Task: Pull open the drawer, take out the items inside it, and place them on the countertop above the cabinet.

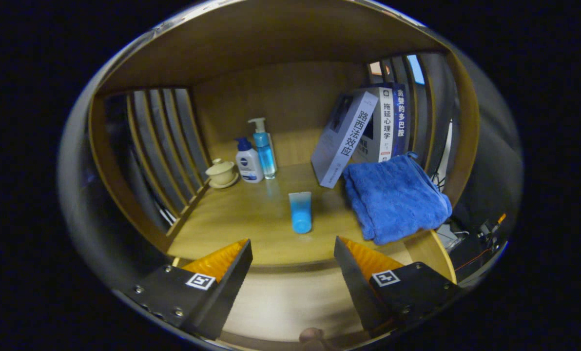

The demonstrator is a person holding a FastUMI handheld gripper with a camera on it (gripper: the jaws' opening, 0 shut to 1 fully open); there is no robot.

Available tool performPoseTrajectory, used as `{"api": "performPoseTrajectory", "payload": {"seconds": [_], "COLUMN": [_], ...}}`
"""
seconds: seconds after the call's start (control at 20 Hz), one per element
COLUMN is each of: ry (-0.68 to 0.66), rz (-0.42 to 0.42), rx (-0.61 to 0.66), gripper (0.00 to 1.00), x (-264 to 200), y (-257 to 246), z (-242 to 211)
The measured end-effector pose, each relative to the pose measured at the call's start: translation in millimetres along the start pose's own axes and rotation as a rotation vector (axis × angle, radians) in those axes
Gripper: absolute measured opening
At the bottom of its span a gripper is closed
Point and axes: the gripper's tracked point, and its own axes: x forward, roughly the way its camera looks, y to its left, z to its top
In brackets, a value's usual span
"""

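Gripper [293, 258] fingers spread, empty; blue tube [300, 212] ahead on countertop [242, 219]; books [363, 131] with Chinese-lettered spines beyond.

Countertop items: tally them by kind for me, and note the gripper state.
Pump bottles: 2 (white-and-blue lotion bottle, clear blue soap bottle)
Blue tubes: 1
Lidded cream ceramic cups: 1
Books: 3
Folded blue towels: 1
Total: 8
Gripper: open, holding nothing.
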Motion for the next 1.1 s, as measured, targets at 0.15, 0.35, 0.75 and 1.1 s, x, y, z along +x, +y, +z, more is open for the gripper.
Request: {"api": "performPoseTrajectory", "payload": {"seconds": [0.15,0.35,0.75,1.1], "ry": [-0.028,-0.1,-0.228,-0.205], "rz": [0.042,0.014,-0.041,-0.022], "rx": [0.001,-0.093,-0.127,-0.074], "gripper": [1.0,1.0,1.0,1.0], "x": [-41,-79,-128,-114], "y": [5,-4,-11,-21], "z": [-21,-64,-172,-234]}}
